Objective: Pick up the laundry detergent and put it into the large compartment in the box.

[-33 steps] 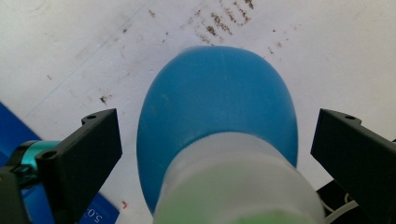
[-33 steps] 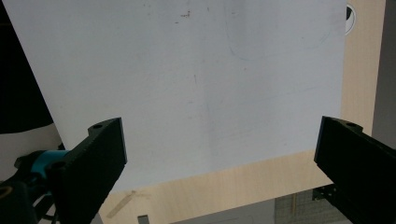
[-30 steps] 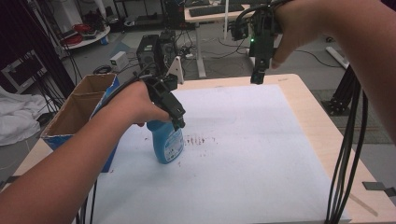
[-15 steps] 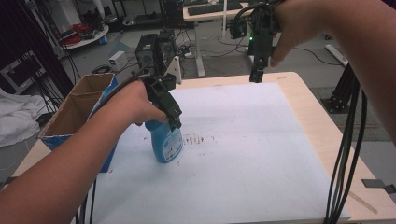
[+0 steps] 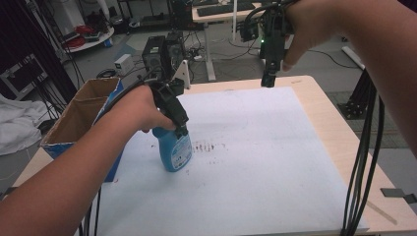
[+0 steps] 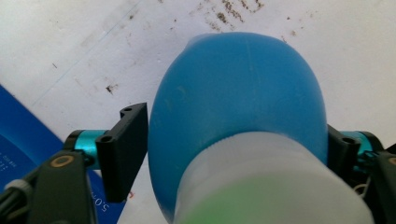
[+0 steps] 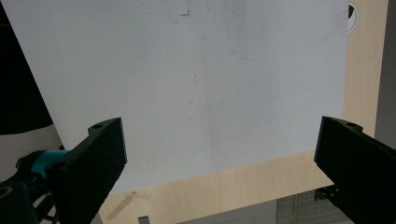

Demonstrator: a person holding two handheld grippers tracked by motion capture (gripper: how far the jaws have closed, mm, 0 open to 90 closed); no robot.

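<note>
A blue spray bottle stands upright on the white sheet, left of the middle. My left gripper comes down on its upper part from above. In the left gripper view the bottle sits between the two black jaws, which have just been closing and now touch it on both sides. My right gripper hangs high over the far edge of the table, pointing down. Its jaws stand wide open over the sheet with nothing between them.
Brownish specks mark the sheet just right of the bottle. An open cardboard box with blue sides stands at the table's left edge. Black cables hang along the right side. Bare wood borders the sheet on the right.
The left gripper's jaws have drawn in around the bottle's upper part. Both hands and the bottle stay where they were.
</note>
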